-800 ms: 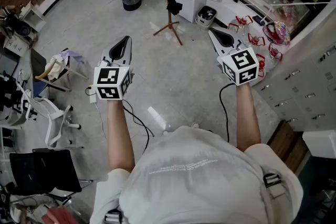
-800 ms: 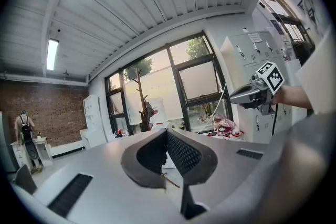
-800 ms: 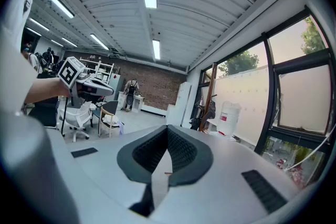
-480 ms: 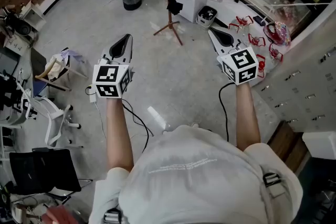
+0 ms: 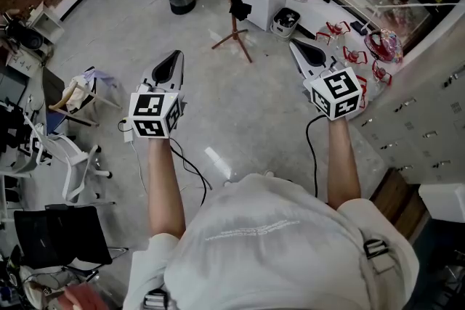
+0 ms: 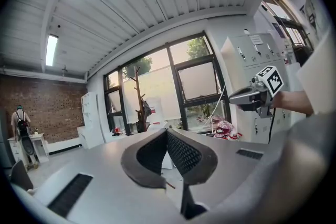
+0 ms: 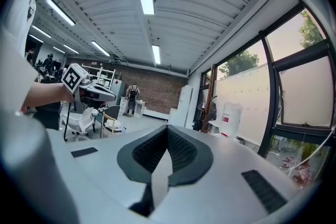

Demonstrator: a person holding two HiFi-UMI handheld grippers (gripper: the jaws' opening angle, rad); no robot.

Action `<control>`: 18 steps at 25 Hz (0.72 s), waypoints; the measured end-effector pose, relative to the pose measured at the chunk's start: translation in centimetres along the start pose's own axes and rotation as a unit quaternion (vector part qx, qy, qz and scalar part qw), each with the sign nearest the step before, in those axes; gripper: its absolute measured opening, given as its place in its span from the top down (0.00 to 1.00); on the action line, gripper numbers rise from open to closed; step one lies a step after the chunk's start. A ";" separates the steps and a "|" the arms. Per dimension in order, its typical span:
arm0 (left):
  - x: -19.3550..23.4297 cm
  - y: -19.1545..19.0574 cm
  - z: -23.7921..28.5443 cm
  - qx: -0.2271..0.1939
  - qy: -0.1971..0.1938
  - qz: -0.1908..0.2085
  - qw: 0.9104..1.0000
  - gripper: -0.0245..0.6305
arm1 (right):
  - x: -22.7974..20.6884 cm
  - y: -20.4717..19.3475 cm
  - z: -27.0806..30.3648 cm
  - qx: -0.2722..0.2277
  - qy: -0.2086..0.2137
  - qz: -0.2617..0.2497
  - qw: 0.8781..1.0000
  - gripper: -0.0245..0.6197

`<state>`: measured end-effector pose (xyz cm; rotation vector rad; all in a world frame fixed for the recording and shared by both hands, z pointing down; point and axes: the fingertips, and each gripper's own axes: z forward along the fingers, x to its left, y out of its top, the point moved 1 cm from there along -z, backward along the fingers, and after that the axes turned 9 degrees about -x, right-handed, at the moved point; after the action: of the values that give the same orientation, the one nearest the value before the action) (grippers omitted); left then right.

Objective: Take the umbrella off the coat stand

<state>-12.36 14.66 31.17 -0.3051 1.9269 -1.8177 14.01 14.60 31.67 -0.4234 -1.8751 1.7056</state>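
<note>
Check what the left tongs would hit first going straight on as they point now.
Nothing near: open floor ahead of the left tongs. Their line passes just right of the coat stand toward the white water dispenser; depth unclear.

Top: pale grey short-sleeved shirt, faint line of print across the back
Straps: dark buckles near the shoulders
Left gripper: light grey shell, black ribbed fingers, black-and-white marker cube, thin black cable
Right gripper: same grey shell, right marker cube, right black cable
</note>
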 end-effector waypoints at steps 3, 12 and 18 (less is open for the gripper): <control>-0.3 0.0 0.1 -0.003 0.013 -0.002 1.000 0.93 | -0.3 -0.7 -0.2 0.008 0.004 0.004 1.000 0.92; -2.7 0.2 0.9 -0.029 0.004 -0.044 0.999 0.48 | -2.4 -2.5 -0.1 0.012 0.003 0.018 1.000 0.93; -3.7 -0.3 1.6 -0.033 0.028 -0.059 0.997 0.42 | -3.4 -4.1 -0.1 0.021 0.045 0.037 0.998 0.93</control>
<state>-8.46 14.97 32.08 -0.4021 2.0496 -1.8575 17.32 12.17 35.02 -0.5512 -1.7761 1.7413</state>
